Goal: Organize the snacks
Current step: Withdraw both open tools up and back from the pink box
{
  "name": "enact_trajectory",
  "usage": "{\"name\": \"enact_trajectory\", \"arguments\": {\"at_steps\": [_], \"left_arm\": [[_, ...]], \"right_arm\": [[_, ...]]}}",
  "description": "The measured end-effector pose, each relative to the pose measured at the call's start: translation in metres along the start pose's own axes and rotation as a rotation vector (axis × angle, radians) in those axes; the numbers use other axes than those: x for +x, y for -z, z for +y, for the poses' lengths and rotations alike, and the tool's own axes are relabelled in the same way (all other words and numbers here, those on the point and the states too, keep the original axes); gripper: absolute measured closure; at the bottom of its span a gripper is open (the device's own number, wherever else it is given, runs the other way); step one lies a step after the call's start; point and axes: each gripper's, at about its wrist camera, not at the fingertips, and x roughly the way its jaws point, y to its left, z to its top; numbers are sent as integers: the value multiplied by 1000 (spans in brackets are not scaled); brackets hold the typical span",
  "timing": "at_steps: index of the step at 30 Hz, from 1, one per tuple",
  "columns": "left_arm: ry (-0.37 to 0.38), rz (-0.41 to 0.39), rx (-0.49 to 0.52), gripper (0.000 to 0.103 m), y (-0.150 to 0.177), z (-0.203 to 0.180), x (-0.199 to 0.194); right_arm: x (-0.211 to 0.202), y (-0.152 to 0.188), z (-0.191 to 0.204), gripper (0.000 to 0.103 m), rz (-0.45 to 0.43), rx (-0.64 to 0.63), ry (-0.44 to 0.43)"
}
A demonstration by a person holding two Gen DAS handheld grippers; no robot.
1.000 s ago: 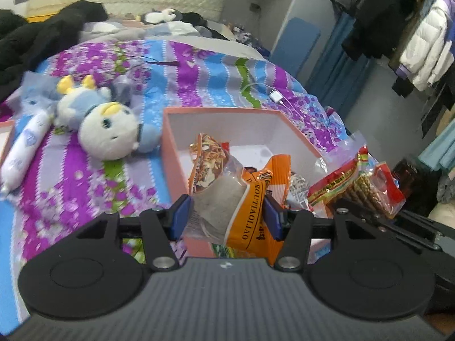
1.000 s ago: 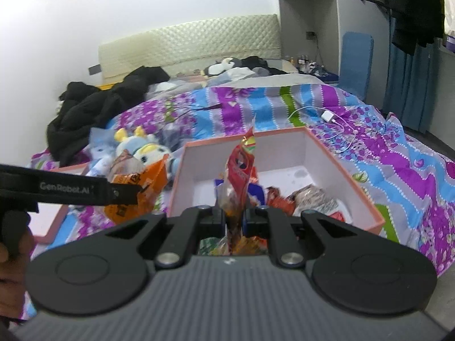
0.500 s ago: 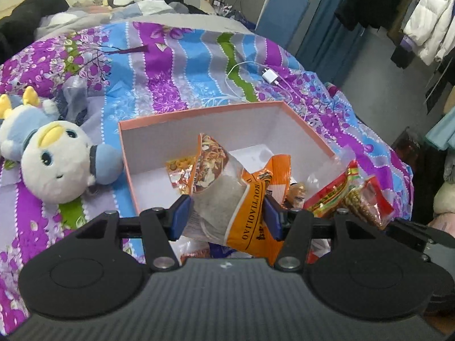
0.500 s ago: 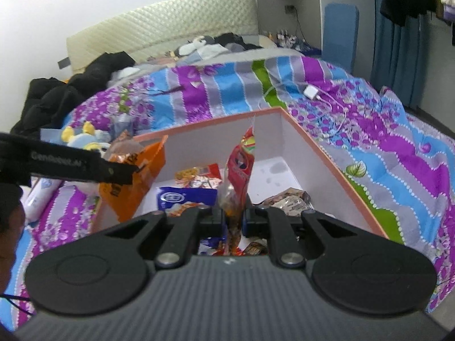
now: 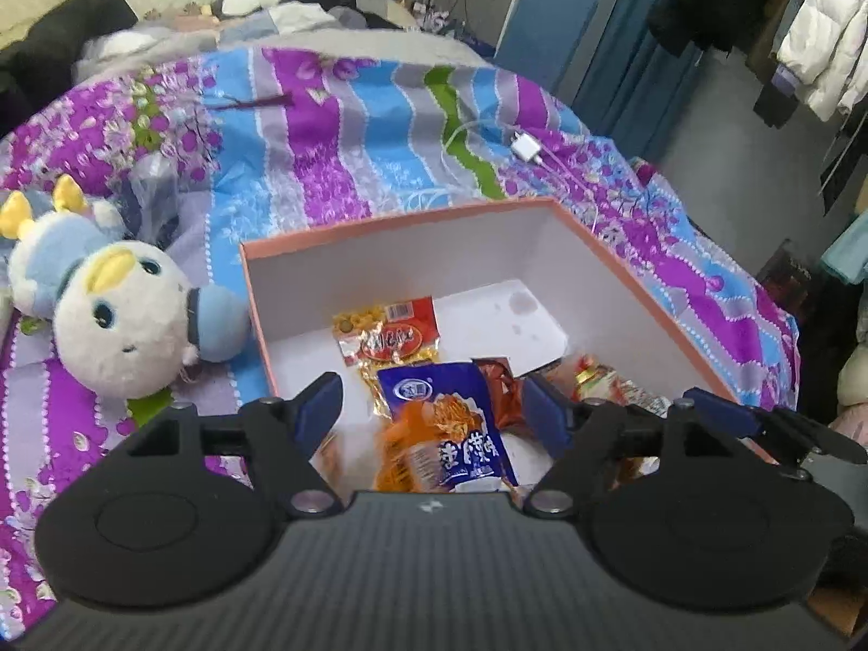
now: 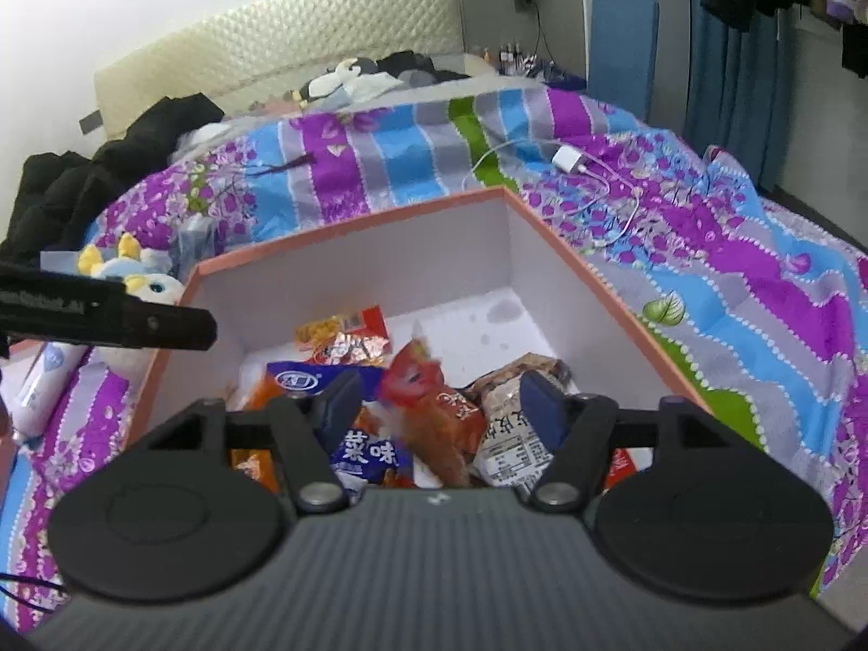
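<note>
Snacks fill the near end of one orange-rimmed box (image 5: pixel 624 266) on the bed: a blue packet (image 5: pixel 450 423), a yellow-and-red packet (image 5: pixel 388 336), a red packet (image 6: pixel 434 412) and a pale printed packet (image 6: pixel 515 434) can be counted, with others partly hidden. Blue packet lies below the left gripper (image 5: pixel 434 407), whose jaws have just been opening and hold nothing. Red packet, blurred, sits between the right gripper (image 6: pixel 439 401) jaws, also just opening, pads clear of it. One plush toy (image 5: pixel 119 314) lies at frame left, one charger (image 6: pixel 569 160) upper right.
</note>
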Motion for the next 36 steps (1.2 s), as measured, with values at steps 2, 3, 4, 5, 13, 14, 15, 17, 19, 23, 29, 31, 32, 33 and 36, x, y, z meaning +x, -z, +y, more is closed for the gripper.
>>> {"name": "enact_trajectory", "arguments": {"at_steps": [2, 3, 4, 5, 13, 14, 15, 17, 19, 23, 29, 31, 32, 33, 36], "left_arm": [[2, -18, 1, 26, 0, -2, -16], [3, -29, 2, 26, 1, -4, -25], [1, -40, 4, 26, 1, -6, -35], [0, -51, 6, 26, 2, -9, -45], [9, -148, 23, 26, 16, -27, -134], [10, -159, 29, 26, 19, -30, -146], [11, -170, 36, 26, 21, -33, -158], [16, -194, 50, 26, 27, -38, -180], [19, -217, 70, 26, 34, -44, -203], [29, -250, 91, 26, 50, -53, -238], [24, -279, 100, 26, 77, -61, -275], [21, -291, 107, 26, 87, -65, -286], [19, -294, 109, 26, 91, -67, -290], [18, -296, 109, 26, 96, -68, -295], [17, -300, 105, 26, 107, -70, -305]], "right_arm": [[-10, -2, 0, 37, -16, 7, -4], [-18, -3, 1, 37, -28, 7, -8], [-24, -4, 1, 37, -37, 7, -10], [-31, -5, 2, 37, -47, 7, -11], [-103, -11, 12, 37, -140, 11, -30], [-111, -10, 13, 37, -149, 11, -31], [-121, -10, 15, 37, -160, 10, -31], [-137, -7, 18, 37, -173, 13, -35], [-153, -4, 20, 37, -190, 15, -40], [-182, 6, 27, 37, -218, 14, -43], [-212, 23, 34, 37, -228, 4, -51], [-220, 28, 36, 37, -233, 5, -61], [-225, 30, 36, 37, -235, 3, -63], [-229, 33, 38, 37, -239, 1, -64], [-240, 38, 41, 37, -249, -3, -73]]}}
